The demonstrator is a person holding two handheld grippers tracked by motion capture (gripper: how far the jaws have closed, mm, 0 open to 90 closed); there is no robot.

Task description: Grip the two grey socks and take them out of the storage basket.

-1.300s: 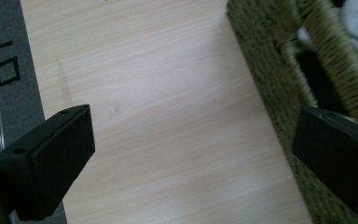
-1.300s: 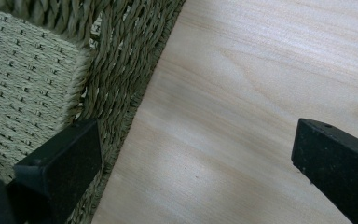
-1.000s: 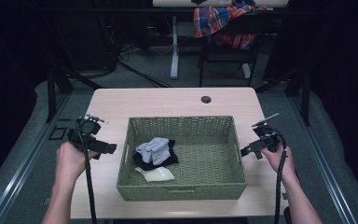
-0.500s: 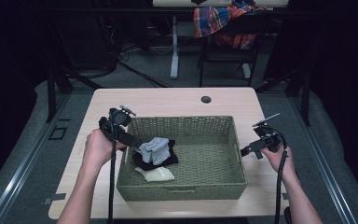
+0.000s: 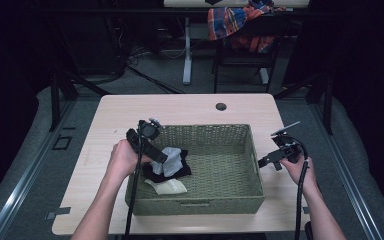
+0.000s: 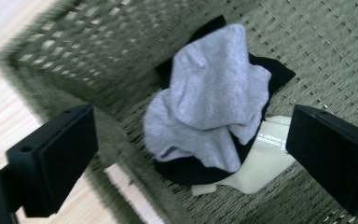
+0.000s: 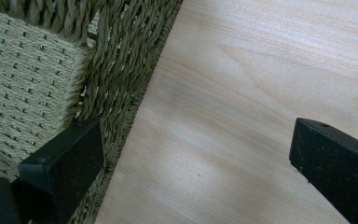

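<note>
While the left gripper (image 6: 186, 154) hangs over the basket's left wall with its jaws spread wide and nothing between them, the grey sock (image 6: 209, 93) lies crumpled below it, in the left half of the woven basket (image 5: 240, 200). That sock sits on top of a black garment (image 6: 186, 170), and a cream sock (image 6: 256, 165) pokes out from under both toward the basket's near side. The right gripper (image 7: 191, 163) is parked over the bare table (image 5: 130, 115) just beside the basket's right wall, its jaws also wide and empty.

The step in hand looks like a reach for the grey sock. To do it well, the left gripper should come down straight over the highest fold, clear of the wicker rim, with one jaw on each side of the bunched grey fabric. Closing high on that fold should lift the grey piece alone; biting too deep risks catching the black cloth beneath and dragging the whole pile.
</note>
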